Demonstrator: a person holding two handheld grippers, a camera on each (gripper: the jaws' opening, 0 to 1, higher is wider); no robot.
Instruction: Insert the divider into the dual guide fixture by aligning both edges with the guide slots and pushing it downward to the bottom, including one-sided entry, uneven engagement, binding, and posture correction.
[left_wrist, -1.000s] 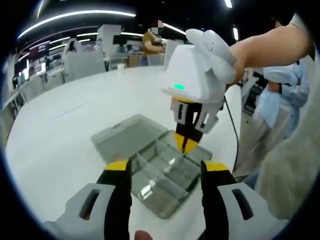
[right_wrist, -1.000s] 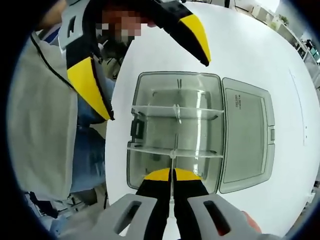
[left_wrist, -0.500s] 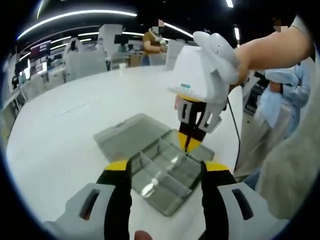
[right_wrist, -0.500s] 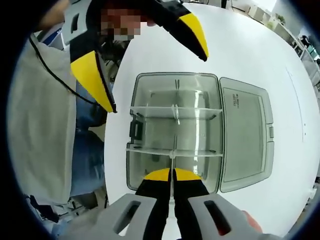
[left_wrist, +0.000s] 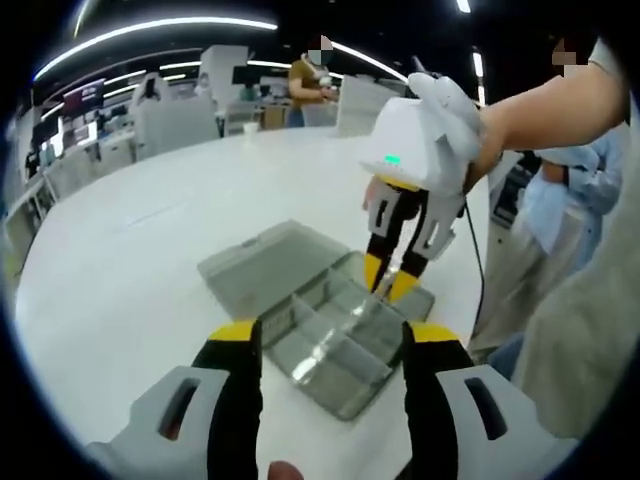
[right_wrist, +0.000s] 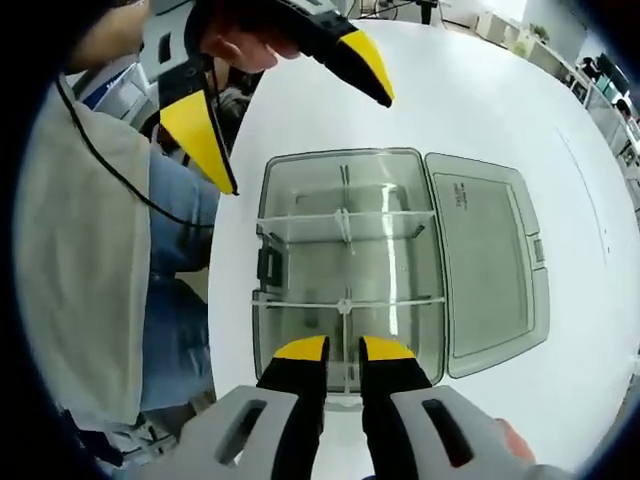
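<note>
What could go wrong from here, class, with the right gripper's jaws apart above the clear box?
1. The short divider below the open right gripper is unheld. Whether it is fully seated cannot be told, so it may tilt and bind.
2. The box lies near the table edge, and neither gripper steadies it, so a downward push might slide it.

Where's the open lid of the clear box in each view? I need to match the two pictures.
Left gripper view: the lid lies flat at centre-left, beyond and left of the box's compartments.
Right gripper view: the lid lies right of centre, beside the compartments.
Shared landmark: the clear cross dividers inside the box, next to the lid's hinge side.
</note>
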